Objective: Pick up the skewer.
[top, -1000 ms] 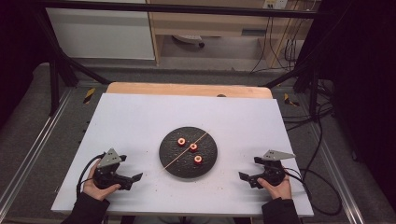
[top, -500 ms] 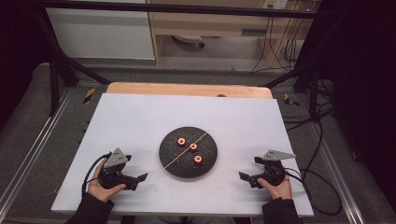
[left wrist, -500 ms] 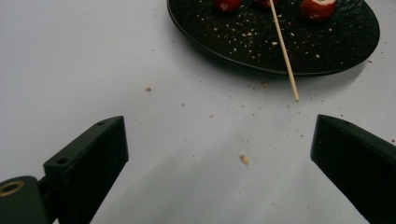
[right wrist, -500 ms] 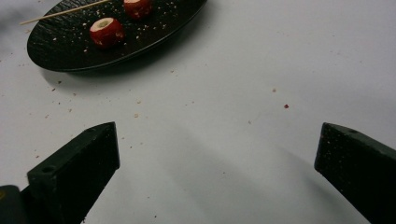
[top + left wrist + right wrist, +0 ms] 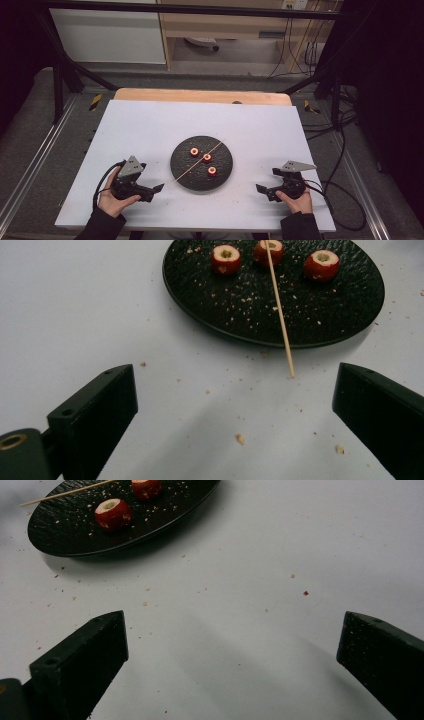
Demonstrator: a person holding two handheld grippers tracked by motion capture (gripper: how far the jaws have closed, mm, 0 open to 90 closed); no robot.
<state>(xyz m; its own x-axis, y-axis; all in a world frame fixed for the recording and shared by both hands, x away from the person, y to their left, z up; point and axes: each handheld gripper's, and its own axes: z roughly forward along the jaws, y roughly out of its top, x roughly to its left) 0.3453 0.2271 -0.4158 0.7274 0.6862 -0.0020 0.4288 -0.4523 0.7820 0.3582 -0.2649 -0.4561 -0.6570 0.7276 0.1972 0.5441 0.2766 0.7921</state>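
A black plate sits mid-table with three red cored fruit pieces on it. A thin wooden skewer lies slantwise across the plate, its near end sticking out past the rim toward the left. My left gripper stands open on the table left of the plate, pointing at it. In the left gripper view the skewer tip lies just ahead of the wide-apart jaws, with the plate and fruit beyond. My right gripper is open at the plate's right, nothing between its jaws.
The white table top is strewn with small crumbs around the plate. A wooden strip runs along the far edge. Cables trail off the right side. Metal rails flank the table.
My left gripper has slid to the right, closer to the plate and the skewer's near end. The right gripper, the plate and the fruit have stayed put.
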